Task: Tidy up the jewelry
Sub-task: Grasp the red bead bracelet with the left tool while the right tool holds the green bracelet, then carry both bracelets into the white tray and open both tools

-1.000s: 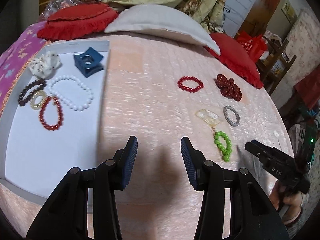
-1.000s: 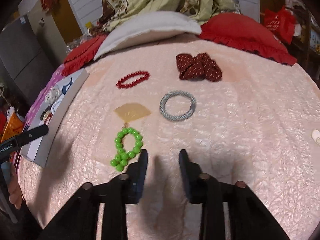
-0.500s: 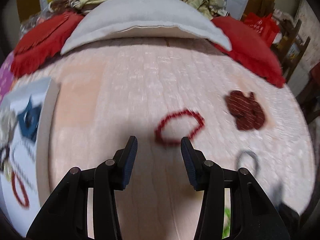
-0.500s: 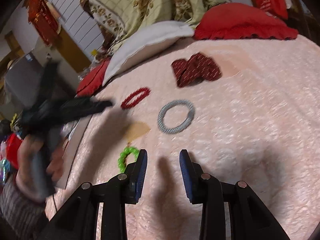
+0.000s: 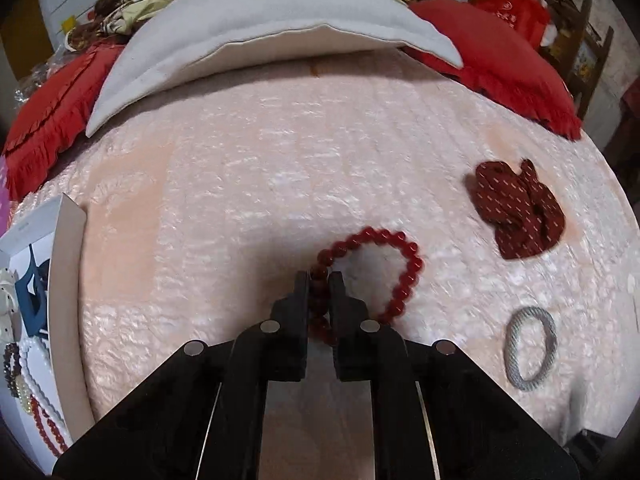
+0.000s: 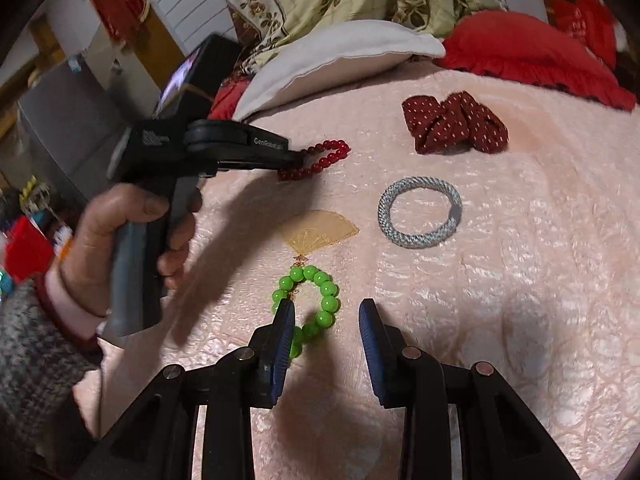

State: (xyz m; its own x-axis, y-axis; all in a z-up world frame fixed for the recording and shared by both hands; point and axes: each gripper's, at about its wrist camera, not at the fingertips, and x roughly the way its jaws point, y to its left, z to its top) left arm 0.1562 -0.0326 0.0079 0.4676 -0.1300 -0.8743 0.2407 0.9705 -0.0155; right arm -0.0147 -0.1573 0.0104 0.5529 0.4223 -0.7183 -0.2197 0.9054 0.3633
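Observation:
On the pink bedspread lies a red bead bracelet point(image 5: 412, 268) point(image 6: 332, 152). My left gripper point(image 5: 319, 280) point(image 6: 298, 156) is shut on its near-left side, with beads pinched between the pads. My right gripper point(image 6: 326, 306) hangs open just above a green bead bracelet point(image 6: 298, 274); its left finger covers part of the loop. A translucent fan pendant point(image 6: 320, 232) is attached to the green beads. A grey woven ring point(image 6: 400, 236) point(image 5: 516, 368) and a dark red dotted scrunchie point(image 6: 452, 124) point(image 5: 516, 208) lie further right.
A white tray point(image 5: 68, 280) at the left edge holds a blue box point(image 5: 32, 300) and several bracelets. Red cushions point(image 5: 52, 120) and a white pillow point(image 5: 260, 20) line the far side of the bed. A hand point(image 6: 120, 232) in a knitted sleeve holds the left gripper.
My left gripper swept from beside the tray over to the red bracelet, came down and shut on it. The right gripper dipped slightly toward the green beads, jaws unchanged.

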